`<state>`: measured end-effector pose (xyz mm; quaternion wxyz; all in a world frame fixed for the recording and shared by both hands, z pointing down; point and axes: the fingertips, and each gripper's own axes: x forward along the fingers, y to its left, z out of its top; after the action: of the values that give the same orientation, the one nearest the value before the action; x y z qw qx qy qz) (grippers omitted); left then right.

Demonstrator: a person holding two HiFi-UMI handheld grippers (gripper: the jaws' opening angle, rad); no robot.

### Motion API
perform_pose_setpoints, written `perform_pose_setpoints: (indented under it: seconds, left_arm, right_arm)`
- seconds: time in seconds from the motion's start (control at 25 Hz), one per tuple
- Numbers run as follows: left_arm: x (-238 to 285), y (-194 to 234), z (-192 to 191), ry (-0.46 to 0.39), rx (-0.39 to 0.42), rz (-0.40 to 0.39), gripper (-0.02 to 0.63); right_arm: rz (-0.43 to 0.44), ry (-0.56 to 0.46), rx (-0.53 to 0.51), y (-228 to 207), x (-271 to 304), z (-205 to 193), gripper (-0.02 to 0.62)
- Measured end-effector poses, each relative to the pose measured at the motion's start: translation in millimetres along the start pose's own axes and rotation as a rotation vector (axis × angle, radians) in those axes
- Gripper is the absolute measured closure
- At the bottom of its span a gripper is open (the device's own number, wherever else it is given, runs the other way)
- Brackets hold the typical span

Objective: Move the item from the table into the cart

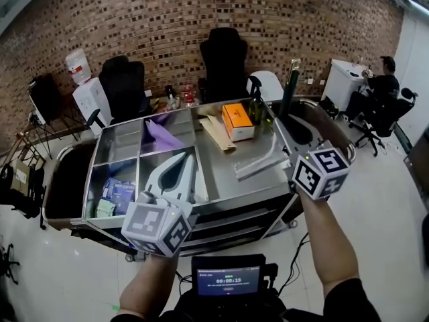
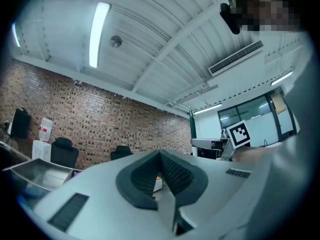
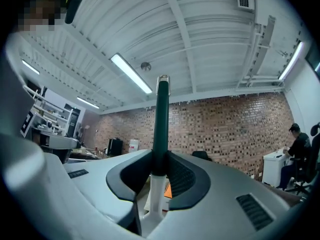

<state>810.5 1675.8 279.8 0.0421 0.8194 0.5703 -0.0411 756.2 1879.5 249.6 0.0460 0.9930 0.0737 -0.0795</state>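
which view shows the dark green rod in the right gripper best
The right gripper view: the dark green rod stands full length, clamped between the right gripper's jaws, white lower end visible. The head view shows it smaller, upright over the cart. The left gripper view shows only a thin sliver.

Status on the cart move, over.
Left tool shut, empty. Right tool shut on green rod, upright by the cart. Orange box on cart top, apart from rod.

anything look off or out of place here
Nothing looks spilled or broken. One oddity: the right gripper clamps a long dark green rod by its white lower end, so it stands tall above the jaws.
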Motion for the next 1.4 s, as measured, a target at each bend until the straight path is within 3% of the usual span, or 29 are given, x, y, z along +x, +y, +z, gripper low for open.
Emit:
perform_pose_setpoints:
  seconds: [0.28, 0.6, 0.96, 1.4]
  left_arm:
    - [29, 34, -25, 0.039, -0.026, 0.022, 0.606]
    - [45, 42, -44, 0.056, -0.042, 0.001, 0.606]
    - [43, 44, -44, 0.046, -0.046, -0.003, 0.606]
    - [39, 41, -44, 0.032, -0.060, -0.019, 0.606]
  right_arm:
    - [-0.004, 0.104, -0.002, 2, 36, -52, 0.523]
    - [0.002, 0.304, -0.018, 0, 63, -125, 0.523]
    - [-0.015, 0.361, -0.025, 2, 65, -135, 0.523]
    - [-0.058, 0.514, 0.001, 8, 72, -154, 0.523]
